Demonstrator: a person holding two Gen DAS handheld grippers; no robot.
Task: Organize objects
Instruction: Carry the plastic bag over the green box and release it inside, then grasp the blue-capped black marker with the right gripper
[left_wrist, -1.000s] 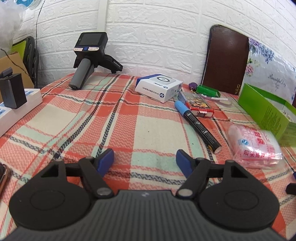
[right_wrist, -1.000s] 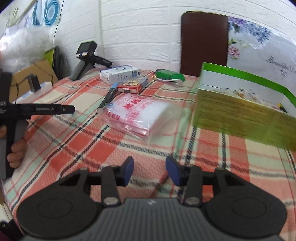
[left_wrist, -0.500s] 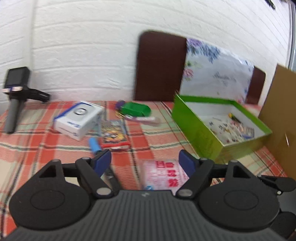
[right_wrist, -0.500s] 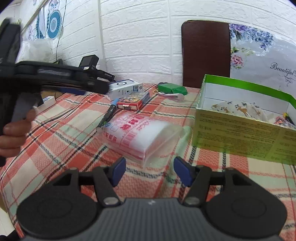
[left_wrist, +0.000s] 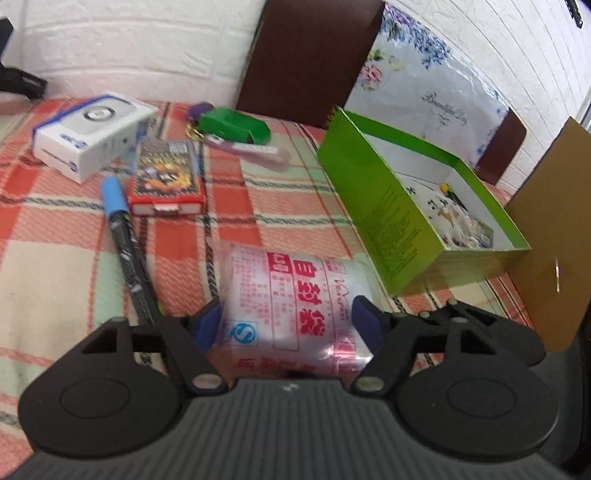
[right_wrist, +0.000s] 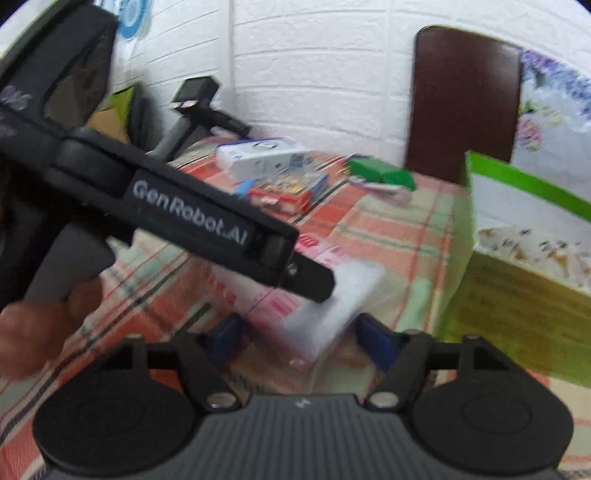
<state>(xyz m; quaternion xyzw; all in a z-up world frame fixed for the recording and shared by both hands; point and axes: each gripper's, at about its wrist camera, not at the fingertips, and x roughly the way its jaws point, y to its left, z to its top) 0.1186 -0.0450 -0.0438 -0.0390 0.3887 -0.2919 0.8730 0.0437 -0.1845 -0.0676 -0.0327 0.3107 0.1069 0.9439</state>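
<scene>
A second ago my left gripper looked over bare checked cloth with the clear plastic packet printed in red characters off to the side; now that packet lies between my left fingers, on the red, green and cream checked tablecloth, just in front of the open green cardboard box. My left jaws have just been closing around it; the left pad looks to be at the packet's edge, while a sliver of gap shows at the right pad, so I read them as parted, not yet pinching. I judge this packet is the next thing bound for the green box. To the left of it lie the black marker with a blue cap and the red card pack, both untouched. My right gripper has come in on the same packet from the other side; its jaws widened and now stand apart with the packet's blurred end between them, not clamped as far as I can tell. From the right wrist view my left tool's black arm crosses the frame and hides much of the packet, and motion blur smears the rest; the box's far end is cut off.
</scene>
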